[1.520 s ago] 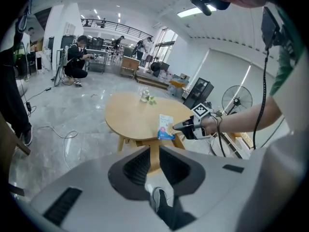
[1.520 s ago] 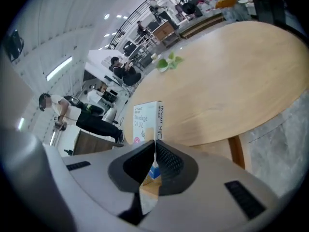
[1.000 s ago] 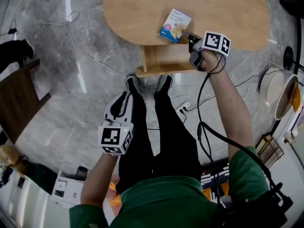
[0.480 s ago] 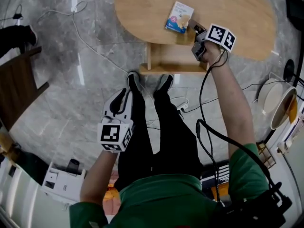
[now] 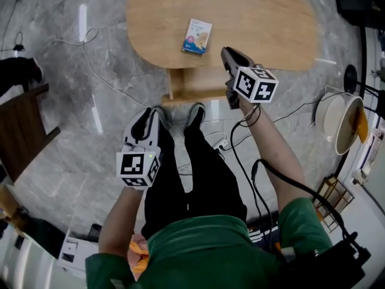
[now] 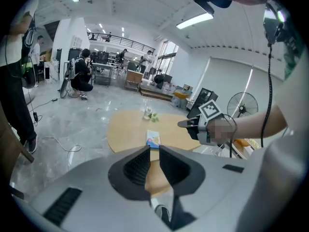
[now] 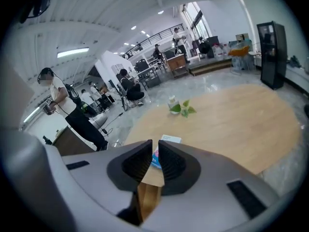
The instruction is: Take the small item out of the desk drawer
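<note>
Pale wood desk, oval top. The small item, a blue-and-white packet, lies flat on the desk top close to its near edge, left of centre, out of the drawer that shows under that edge. Nothing touches it.

Right gripper: held over the desk's near edge, just right of the packet and apart from it. Its jaws have just been closing; a narrow slit is left between them and nothing is in it.

Left gripper: well back from the desk, over the floor beside the person's legs. Jaws slightly parted, nothing gripped.
</note>
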Motion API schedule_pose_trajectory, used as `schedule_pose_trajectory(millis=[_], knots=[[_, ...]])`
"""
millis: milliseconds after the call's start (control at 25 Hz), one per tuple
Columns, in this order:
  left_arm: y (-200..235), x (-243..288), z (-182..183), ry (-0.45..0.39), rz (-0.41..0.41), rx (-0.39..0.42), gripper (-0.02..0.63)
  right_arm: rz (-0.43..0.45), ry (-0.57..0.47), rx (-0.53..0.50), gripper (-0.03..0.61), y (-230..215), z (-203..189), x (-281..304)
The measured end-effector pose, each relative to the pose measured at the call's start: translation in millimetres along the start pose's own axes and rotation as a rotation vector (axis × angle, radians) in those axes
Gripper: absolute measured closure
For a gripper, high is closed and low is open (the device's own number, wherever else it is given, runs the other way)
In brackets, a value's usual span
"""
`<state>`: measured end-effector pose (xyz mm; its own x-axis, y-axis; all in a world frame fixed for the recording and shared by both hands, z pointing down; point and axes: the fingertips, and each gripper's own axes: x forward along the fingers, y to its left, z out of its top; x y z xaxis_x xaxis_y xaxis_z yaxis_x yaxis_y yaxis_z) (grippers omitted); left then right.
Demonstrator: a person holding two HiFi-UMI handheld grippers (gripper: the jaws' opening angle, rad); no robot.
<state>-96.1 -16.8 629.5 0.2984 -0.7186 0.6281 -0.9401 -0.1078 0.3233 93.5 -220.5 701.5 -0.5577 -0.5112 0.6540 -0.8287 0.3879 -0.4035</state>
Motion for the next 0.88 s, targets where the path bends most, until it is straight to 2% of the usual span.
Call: schedule_pose_trajectory(millis=[240,400,640,880], knots=[[-30,-32,78,-0.083,-0.025,0.056,0.543,-0.004,-0.116,0.0,0.531,56,46,-99],[-50,-64,125,-0.122,-0.038,0.061,0.543,0.013,-0.176,-0.046,0.531,104,79,-162],[-65,-127,200,-0.246,-0.036,0.122,0.543,0.033,-0.31,-0.215,0.543,189,136,-248],[-78,-184,267,-0.406,-0.041,0.158,0.543,0.01,-0.476,-0.409,0.545,248,177,-327]])
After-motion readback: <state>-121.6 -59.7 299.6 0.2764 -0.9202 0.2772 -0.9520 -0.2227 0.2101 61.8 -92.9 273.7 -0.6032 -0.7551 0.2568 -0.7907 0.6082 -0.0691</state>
